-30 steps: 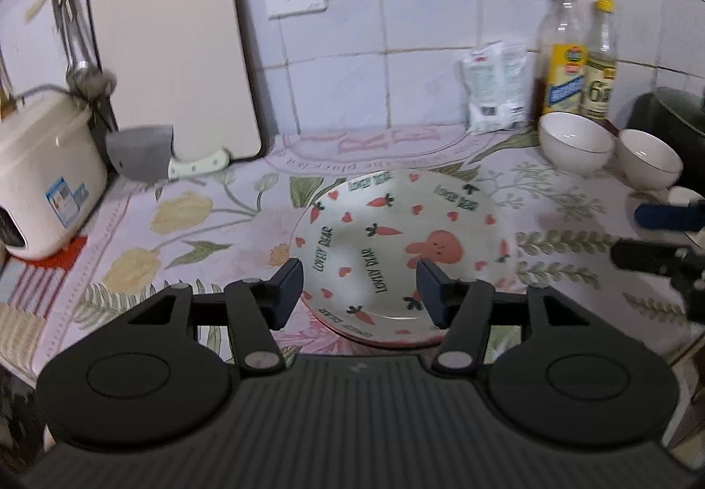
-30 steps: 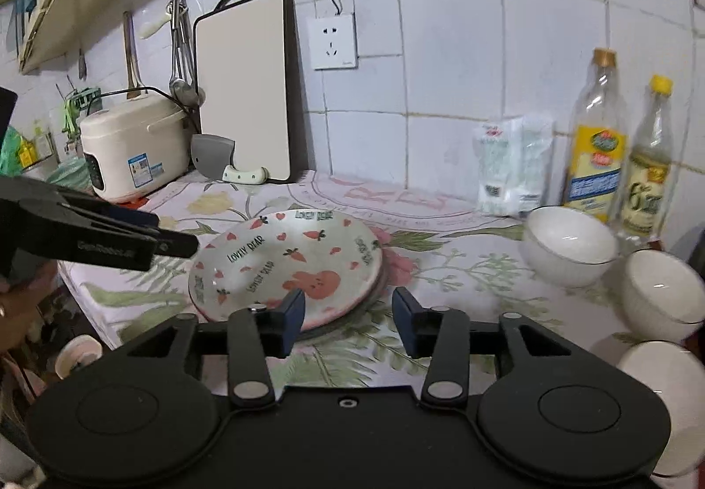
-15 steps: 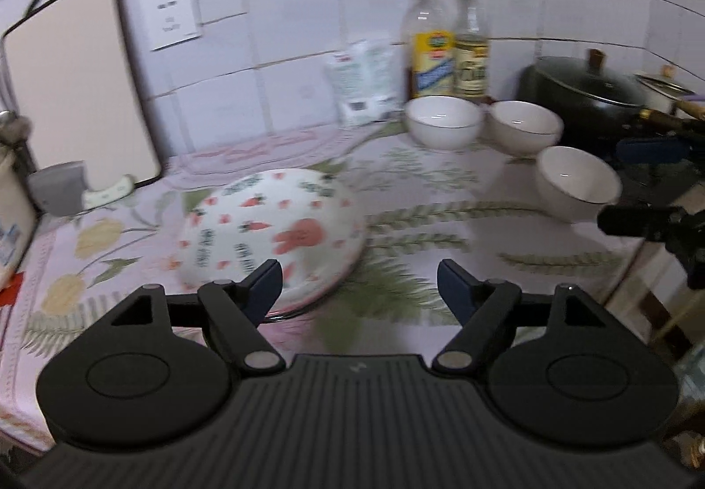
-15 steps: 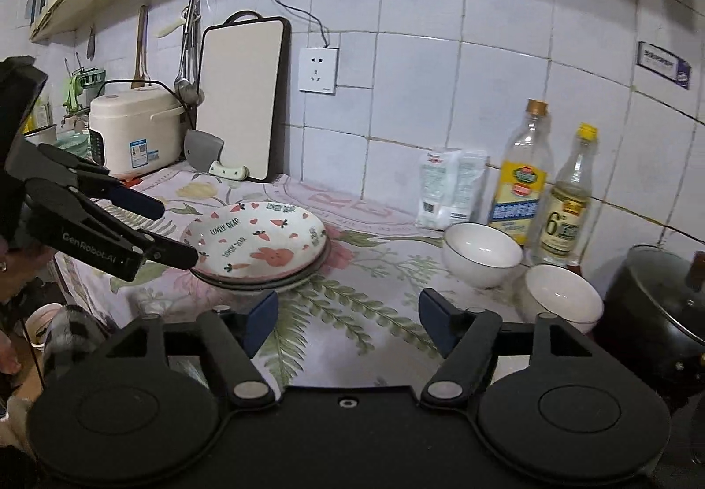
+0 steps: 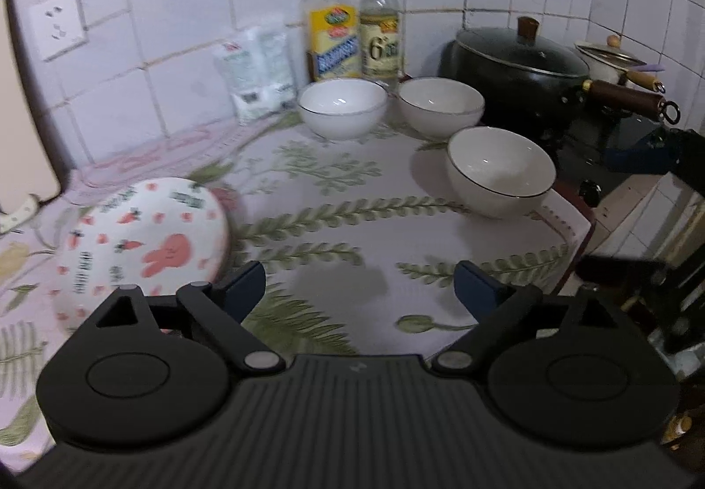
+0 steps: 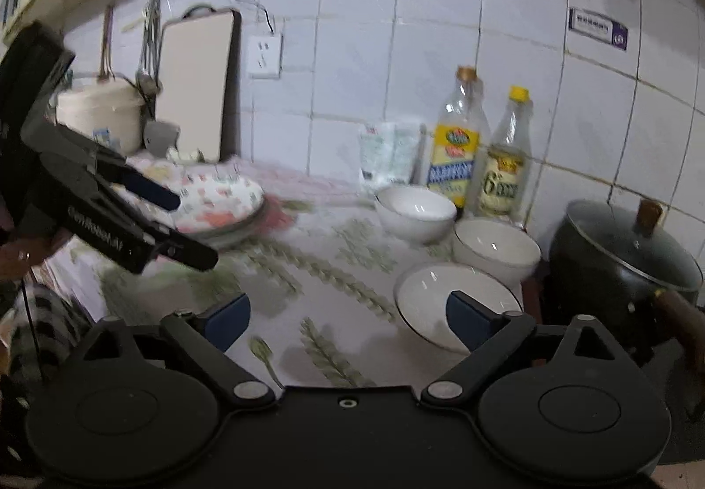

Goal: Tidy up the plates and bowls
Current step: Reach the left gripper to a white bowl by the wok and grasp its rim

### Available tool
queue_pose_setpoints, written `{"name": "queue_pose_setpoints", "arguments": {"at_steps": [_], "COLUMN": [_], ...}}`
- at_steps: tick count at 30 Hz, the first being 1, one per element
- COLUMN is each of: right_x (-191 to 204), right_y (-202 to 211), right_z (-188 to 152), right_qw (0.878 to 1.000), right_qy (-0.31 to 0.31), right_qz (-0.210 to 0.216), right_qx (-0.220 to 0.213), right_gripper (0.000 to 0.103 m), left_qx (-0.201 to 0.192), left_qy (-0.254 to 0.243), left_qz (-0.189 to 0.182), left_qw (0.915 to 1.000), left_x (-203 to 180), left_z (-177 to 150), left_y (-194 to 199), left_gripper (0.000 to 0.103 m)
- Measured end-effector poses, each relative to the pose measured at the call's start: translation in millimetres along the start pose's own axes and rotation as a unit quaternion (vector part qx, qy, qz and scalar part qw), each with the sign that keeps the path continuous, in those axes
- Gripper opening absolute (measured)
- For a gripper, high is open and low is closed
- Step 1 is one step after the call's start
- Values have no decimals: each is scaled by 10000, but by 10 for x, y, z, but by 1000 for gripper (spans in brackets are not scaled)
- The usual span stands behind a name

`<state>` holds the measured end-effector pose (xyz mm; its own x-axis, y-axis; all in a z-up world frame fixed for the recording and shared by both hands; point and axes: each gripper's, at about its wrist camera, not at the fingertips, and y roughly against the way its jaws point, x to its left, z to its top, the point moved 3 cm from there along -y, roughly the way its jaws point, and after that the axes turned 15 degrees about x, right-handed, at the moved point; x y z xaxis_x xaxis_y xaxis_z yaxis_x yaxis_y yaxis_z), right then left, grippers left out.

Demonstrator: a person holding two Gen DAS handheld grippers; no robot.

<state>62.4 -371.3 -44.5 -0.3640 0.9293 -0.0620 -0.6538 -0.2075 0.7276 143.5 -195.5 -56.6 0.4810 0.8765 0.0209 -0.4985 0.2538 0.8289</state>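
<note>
1. Left gripper (image 5: 359,286): jaws spread wide, nothing between them. It hangs above the patterned cloth (image 5: 352,198), over a bare stretch of it.
2. Right gripper (image 6: 348,319): likewise spread wide and empty, poised above the same cloth.
3. Stacked plates (image 5: 141,242): they lie to the left of the left gripper and just beside its left finger; apart from it, as far as can be told.
4. Three white bowls stand loose. The nearest bowl (image 6: 458,304) sits just ahead of the right gripper's right finger, which overlaps its rim in that view; contact cannot be confirmed. The middle bowl (image 6: 495,249) and far bowl (image 6: 416,213) stand beyond it, toward the bottles (image 6: 458,141).
5. Controlling relation: the nearest bowl lies ahead and to the right of both grippers, and the right gripper is clearly the closer. Being round, it offers no long axis; a rim grip would be judged suitable.
6. Hazard: the dark pot (image 6: 625,264) stands close on the bowls' right.
</note>
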Motion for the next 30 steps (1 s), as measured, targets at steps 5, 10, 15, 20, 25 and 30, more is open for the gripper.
{"name": "queue_pose_setpoints", "arguments": {"at_steps": [5, 10, 15, 20, 25, 30], "right_x": [-244, -411, -585, -692, -742, -761], "right_y": [-279, -516, -786, -998, -1153, -1208], "right_z": [-136, -257, -282, -287, -298, -288], "right_qw": [9991, 9990, 9977, 9981, 9983, 9986], "right_qy": [-312, -380, -638, -588, -551, -526], "right_qz": [-29, 228, 204, 6, -45, 87], "right_qx": [301, 29, 142, 165, 172, 61], "right_gripper": [99, 99, 99, 100, 100, 100], "left_qx": [-80, -120, -155, -525, -436, -308], "left_qy": [59, 482, 722, 616, 520, 707], "left_qz": [-473, -1077, -1301, -847, -776, -1109], "left_qw": [9988, 9929, 9887, 9931, 9947, 9908], "left_x": [-127, -186, -222, -321, -409, -399], "left_z": [175, 334, 502, 649, 732, 767], "left_y": [-209, -391, -660, -920, -1212, -1380], "left_gripper": [93, 92, 86, 74, 63, 56]}}
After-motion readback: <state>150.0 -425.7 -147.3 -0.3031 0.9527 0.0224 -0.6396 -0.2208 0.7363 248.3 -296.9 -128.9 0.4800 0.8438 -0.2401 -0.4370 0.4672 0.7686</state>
